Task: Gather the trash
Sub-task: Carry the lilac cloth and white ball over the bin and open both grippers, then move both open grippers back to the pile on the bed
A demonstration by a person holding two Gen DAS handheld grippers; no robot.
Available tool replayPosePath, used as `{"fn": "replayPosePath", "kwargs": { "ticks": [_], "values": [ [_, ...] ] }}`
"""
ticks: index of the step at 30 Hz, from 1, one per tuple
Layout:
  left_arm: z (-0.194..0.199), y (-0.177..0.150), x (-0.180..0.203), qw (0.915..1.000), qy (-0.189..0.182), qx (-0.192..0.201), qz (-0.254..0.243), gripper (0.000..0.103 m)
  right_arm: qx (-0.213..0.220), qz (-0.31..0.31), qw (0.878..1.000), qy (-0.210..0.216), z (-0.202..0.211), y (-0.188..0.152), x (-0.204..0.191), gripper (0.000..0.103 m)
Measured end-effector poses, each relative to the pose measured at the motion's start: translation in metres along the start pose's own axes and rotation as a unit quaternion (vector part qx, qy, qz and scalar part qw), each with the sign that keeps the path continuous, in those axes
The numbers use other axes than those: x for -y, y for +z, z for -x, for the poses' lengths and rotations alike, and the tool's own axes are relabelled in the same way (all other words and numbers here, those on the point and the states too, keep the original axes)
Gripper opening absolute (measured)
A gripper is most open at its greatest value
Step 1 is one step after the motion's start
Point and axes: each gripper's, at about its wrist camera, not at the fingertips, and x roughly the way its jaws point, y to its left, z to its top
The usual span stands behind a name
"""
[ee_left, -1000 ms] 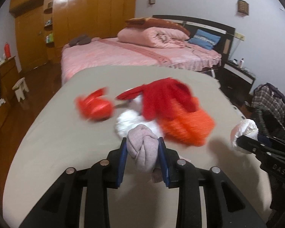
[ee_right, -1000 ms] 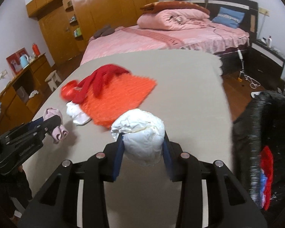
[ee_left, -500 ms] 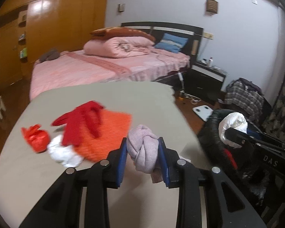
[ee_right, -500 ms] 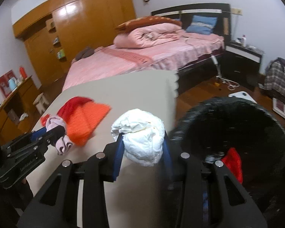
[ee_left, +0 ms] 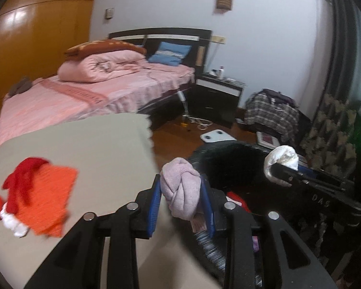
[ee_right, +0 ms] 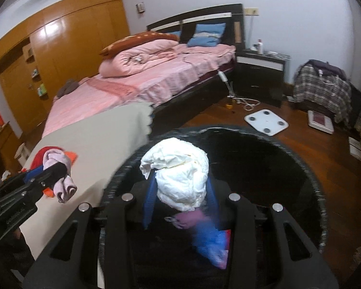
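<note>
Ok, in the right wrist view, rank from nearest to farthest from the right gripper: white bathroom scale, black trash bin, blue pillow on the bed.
From the right gripper:
1. Black trash bin, directly below and around it.
2. White bathroom scale, on the floor beyond the bin, to the right.
3. Blue pillow, at the headboard, far back.

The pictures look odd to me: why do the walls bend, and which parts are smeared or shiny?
Both views are fisheye, so walls curve and corners go black. Left wrist view: the red and orange cloths and the bin rim are motion-smeared, while the held pink wad stays sharp. Right wrist view: glare on the wardrobe; the trash under the white wad is blurred.
</note>
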Motion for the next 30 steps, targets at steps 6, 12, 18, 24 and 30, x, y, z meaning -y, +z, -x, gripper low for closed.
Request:
{"fn": "replayPosePath", "kwargs": {
  "ticks": [6, 12, 18, 24, 30],
  "values": [
    [-0.023, 0.011, 0.04, 0.999, -0.042, -0.002, -0.019, 0.031, 0.003, -0.017, 0.999, -0.028, 0.004, -0.001, 0.036, 0.036],
    [-0.041, 0.015, 0.061, 0.9965, -0.08, -0.015, -0.02, 0.048, 0.011, -0.024, 0.998, -0.058, 0.007, 0.002, 0.06, 0.053],
    [-0.03, 0.016, 0.045, 0.9982, -0.059, -0.001, -0.015, 0.064, 0.035, -0.025, 0.996, -0.074, 0.016, 0.002, 0.063, 0.093],
    [0.002, 0.009, -0.002, 0.9995, 0.018, 0.025, -0.002, 0.077, 0.036, -0.011, 0.998, -0.048, 0.016, 0.004, 0.035, 0.096],
    [0.034, -0.01, -0.059, 0.9947, 0.096, 0.031, 0.018, 0.078, 0.021, 0.011, 1.0, 0.003, 0.0, 0.007, -0.022, 0.096]
  ]
}}
